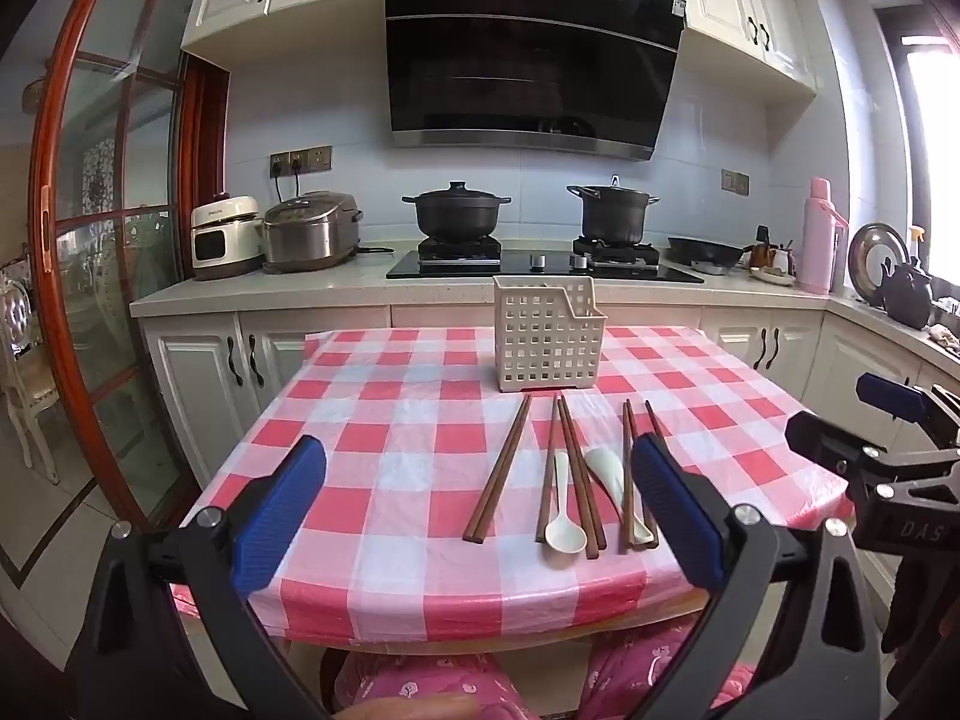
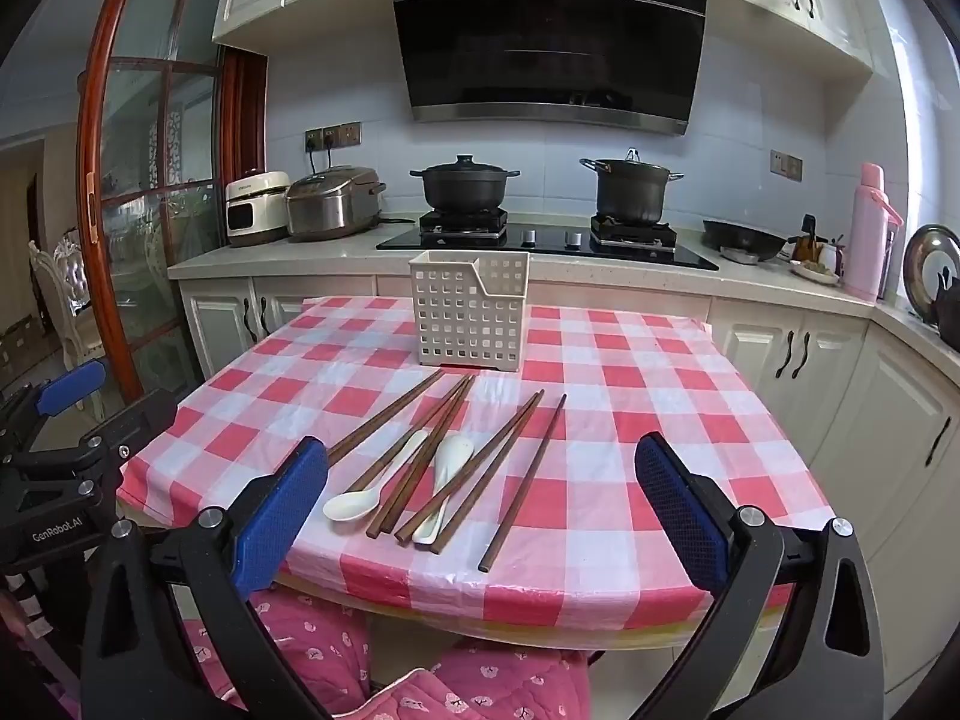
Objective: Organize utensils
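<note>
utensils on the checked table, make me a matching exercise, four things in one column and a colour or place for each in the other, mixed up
Column one:
1. basket
2. chopsticks
3. two spoons
4. left gripper

Column two:
a. brown wood, lying in a row in front of the basket
b. cream, lying among the chopsticks
c. blue pads, open, at the near edge of the table
d. cream, with square holes, upright at the far side of the table

Pairs: 1-d, 2-a, 3-b, 4-c
</note>
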